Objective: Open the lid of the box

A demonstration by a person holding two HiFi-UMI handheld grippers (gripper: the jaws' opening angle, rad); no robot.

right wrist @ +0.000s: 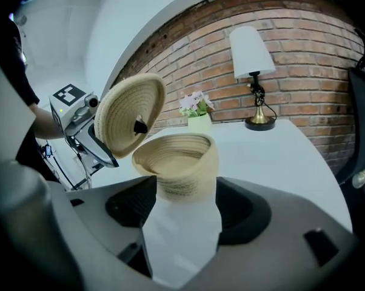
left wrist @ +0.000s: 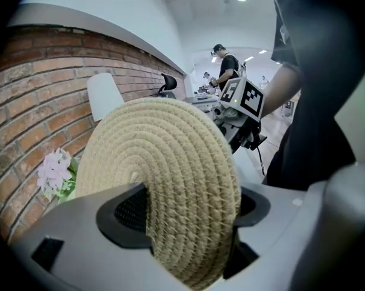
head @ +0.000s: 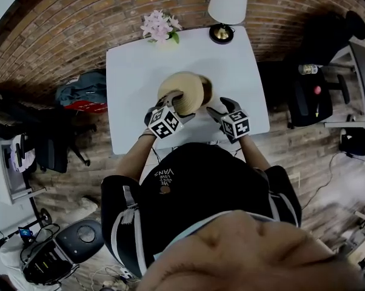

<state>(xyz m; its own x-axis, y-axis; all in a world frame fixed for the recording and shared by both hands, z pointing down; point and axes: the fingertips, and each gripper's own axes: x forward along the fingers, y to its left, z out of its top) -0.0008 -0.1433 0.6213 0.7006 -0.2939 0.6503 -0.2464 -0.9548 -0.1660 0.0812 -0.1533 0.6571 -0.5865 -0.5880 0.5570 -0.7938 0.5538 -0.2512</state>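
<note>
A round woven rope box (head: 207, 91) stands on the white table (head: 134, 77), its mouth uncovered. Its woven lid (head: 182, 91) is lifted off and tilted up on edge just left of it, with my left gripper (head: 177, 103) shut on the lid's rim. In the left gripper view the lid (left wrist: 164, 180) fills the space between the jaws of that gripper (left wrist: 191, 214). My right gripper (head: 217, 109) is shut on the box's right side. The right gripper view has the box (right wrist: 181, 159) pinched between the pads of the right gripper (right wrist: 185, 208), and the lid (right wrist: 131, 114) hanging to its upper left.
At the table's far edge stand a lamp (head: 227, 8) with a white shade and a small pot of pink flowers (head: 160, 26). A brick wall lies behind. Bags (head: 82, 93) and a black chair (head: 313, 90) flank the table on the floor.
</note>
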